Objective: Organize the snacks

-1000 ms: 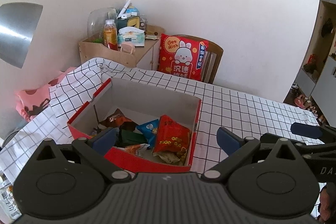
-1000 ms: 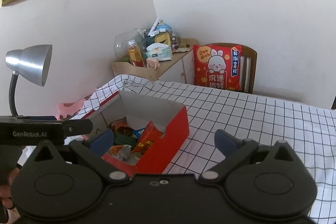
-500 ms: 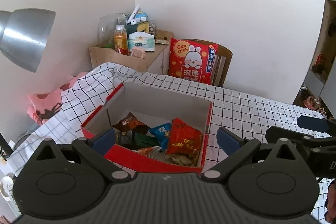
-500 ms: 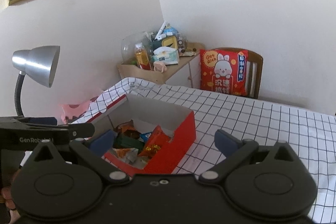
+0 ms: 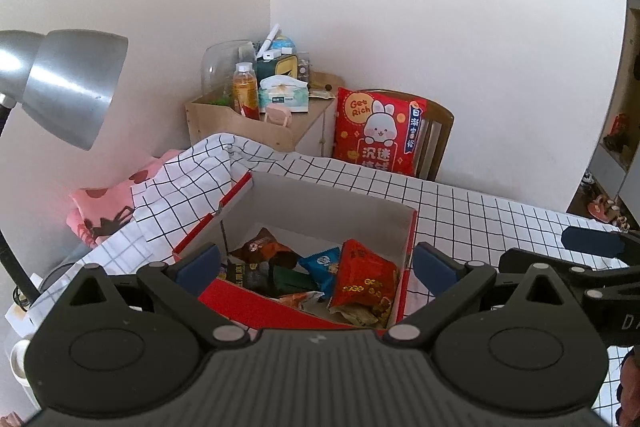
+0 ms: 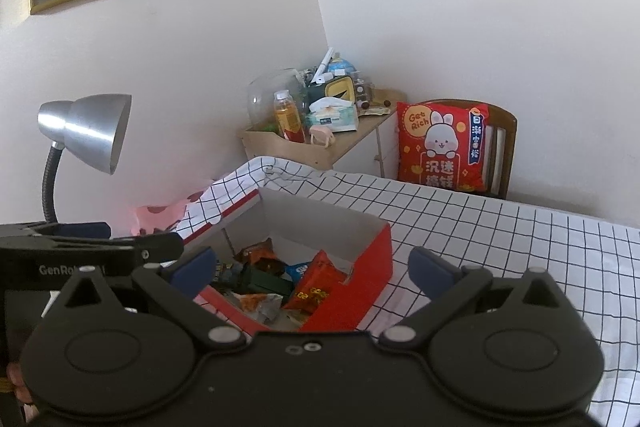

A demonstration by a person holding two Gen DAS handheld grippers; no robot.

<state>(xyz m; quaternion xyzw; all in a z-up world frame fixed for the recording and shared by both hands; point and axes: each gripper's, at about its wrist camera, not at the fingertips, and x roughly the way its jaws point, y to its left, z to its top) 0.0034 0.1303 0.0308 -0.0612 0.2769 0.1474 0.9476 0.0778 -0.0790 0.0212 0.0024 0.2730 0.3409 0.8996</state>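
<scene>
Checked tablecloth (image 5: 480,211) bearing red box (image 5: 304,311), lower in both views than a second ago; box holds red packet (image 5: 364,279), blue packet (image 5: 324,263); left gripper (image 5: 316,267) and right gripper (image 6: 314,267), both wide apart, empty, above it

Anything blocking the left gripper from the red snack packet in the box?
Nothing visible. The left gripper is open above the near edge of the red box, which has no lid, and the red snack packet lies on top of the other snacks against the right wall.
</scene>
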